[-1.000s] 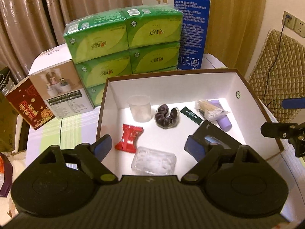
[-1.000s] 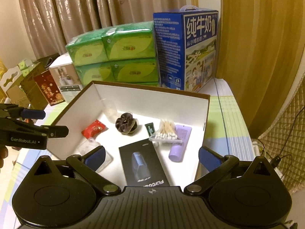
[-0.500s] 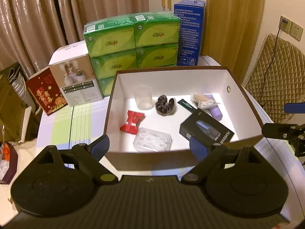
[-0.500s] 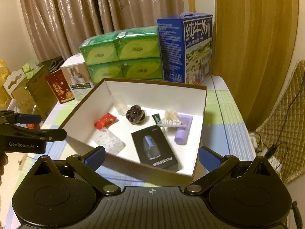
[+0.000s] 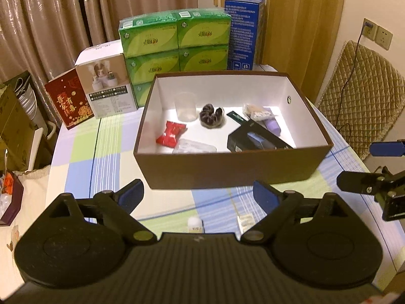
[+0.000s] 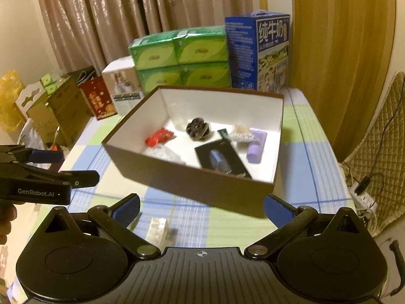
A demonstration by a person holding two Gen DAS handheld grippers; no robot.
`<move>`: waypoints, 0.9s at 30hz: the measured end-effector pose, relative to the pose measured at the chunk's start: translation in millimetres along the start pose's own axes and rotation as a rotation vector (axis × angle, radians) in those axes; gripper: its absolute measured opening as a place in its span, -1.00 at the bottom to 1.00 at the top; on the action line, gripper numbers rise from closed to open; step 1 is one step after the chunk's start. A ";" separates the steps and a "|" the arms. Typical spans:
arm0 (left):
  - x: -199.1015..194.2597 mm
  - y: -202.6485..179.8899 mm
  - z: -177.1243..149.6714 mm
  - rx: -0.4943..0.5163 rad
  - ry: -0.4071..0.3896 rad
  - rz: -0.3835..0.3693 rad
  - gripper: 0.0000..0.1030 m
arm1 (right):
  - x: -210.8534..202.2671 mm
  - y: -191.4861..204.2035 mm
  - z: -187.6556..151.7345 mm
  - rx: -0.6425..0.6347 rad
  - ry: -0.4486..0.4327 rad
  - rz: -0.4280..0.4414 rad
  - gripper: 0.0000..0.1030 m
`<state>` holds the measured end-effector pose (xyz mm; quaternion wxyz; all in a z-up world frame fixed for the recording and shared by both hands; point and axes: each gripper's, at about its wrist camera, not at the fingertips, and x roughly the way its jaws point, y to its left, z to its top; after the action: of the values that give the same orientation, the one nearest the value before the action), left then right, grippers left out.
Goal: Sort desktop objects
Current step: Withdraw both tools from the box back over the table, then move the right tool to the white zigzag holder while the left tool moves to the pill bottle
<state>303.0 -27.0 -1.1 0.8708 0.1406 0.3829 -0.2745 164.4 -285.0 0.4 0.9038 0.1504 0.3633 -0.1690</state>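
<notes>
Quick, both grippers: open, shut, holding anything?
Left gripper: jaws open, holding nothing.
Right gripper: jaws open, holding nothing.

Open brown box on the checked surface, seen past the left hand-held gripper.

Its blue-padded fingers stand spread wide, holding nothing. Inside the box lie a red packet, clear cup, dark scrunchie, black carton and purple tube. The right hand-held gripper shows at the frame's right edge.
</notes>
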 end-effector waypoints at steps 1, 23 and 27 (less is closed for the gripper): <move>-1.9 -0.9 -3.5 -0.001 0.002 0.001 0.77 | -1.4 1.5 -2.5 0.002 0.003 0.005 0.96; -16.6 -15.2 -64.9 -0.014 0.098 0.002 0.77 | -5.0 13.6 -50.4 0.026 0.106 0.042 0.96; -15.0 -15.2 -74.0 -0.016 0.122 0.005 0.77 | -1.8 16.0 -57.4 0.024 0.132 0.051 0.96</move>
<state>242.2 -0.1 -39.9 0.8478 0.1512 0.4368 -0.2600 135.0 -247.6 -35.6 0.8800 0.1814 0.4161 -0.1400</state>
